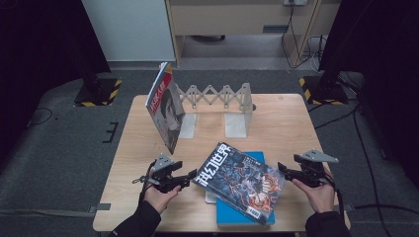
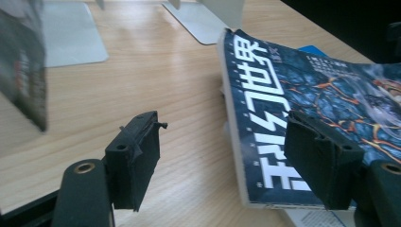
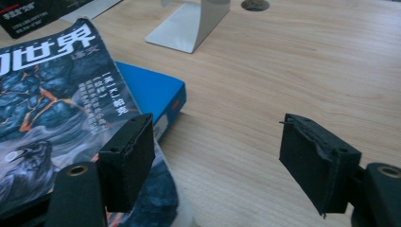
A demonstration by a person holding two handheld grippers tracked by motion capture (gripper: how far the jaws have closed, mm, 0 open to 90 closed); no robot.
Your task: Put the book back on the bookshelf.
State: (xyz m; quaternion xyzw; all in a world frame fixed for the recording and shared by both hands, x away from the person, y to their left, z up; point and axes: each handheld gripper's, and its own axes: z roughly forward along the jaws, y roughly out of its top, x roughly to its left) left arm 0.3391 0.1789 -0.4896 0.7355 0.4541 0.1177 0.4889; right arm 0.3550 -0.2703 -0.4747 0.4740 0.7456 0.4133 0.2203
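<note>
A dark magazine with a blue and orange cover lies skewed on a blue book at the table's front middle. My left gripper sits low beside the magazine's left edge, jaws open. In the left gripper view one jaw hangs over the magazine's cover and the other over bare wood, neither pad touching. My right gripper is off the magazine's right corner, also open. In the right gripper view its left jaw overlaps the magazine and the blue book lies just beyond.
A second magazine stands tilted against the left end of an expanding grey book rack at the back of the table. The rack's metal foot plates rest flat on the wood. A white edge pokes out beneath the blue book.
</note>
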